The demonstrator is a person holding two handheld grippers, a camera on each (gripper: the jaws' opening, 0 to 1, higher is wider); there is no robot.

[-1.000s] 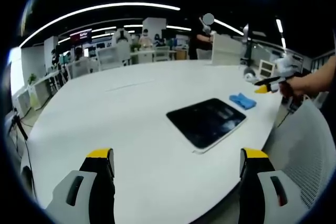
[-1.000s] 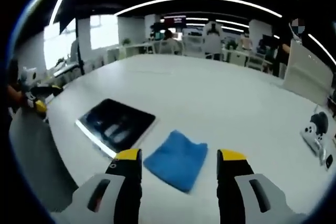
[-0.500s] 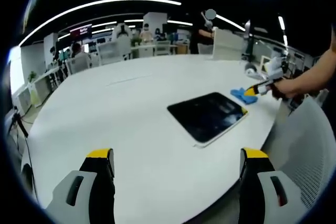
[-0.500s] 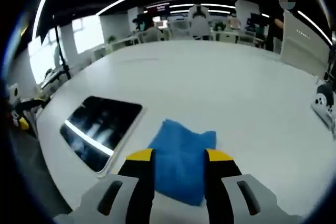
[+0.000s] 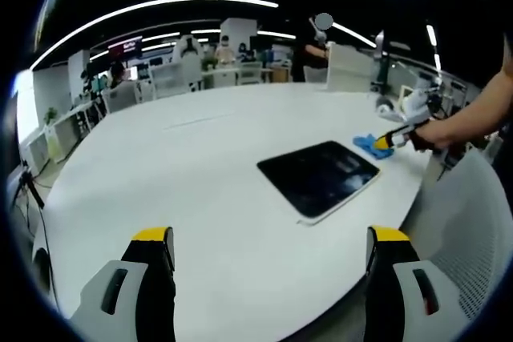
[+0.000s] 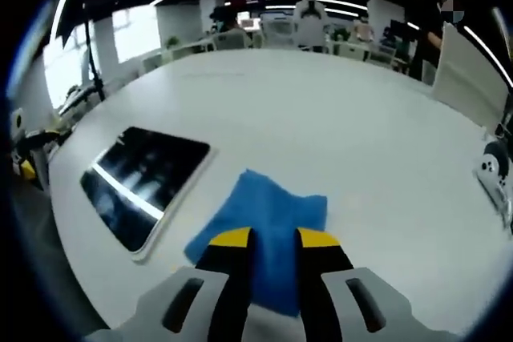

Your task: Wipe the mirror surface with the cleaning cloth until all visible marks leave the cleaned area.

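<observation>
Near table [image 6: 337, 118] edge: right gripper [image 6: 269, 237] closing jaws on near edge of cloth [image 6: 268, 226]. Mirror [image 6: 140, 180] lying just left of cloth, long axis running away from edge. Left gripper [image 5: 269, 239] hanging well back, jaws wide open, holding nothing.

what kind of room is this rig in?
Most likely an open-plan office or lab: a large white table in front, rows of desks and chairs behind, long ceiling light strips overhead. On the table lie the mirror and the blue cloth.
</observation>
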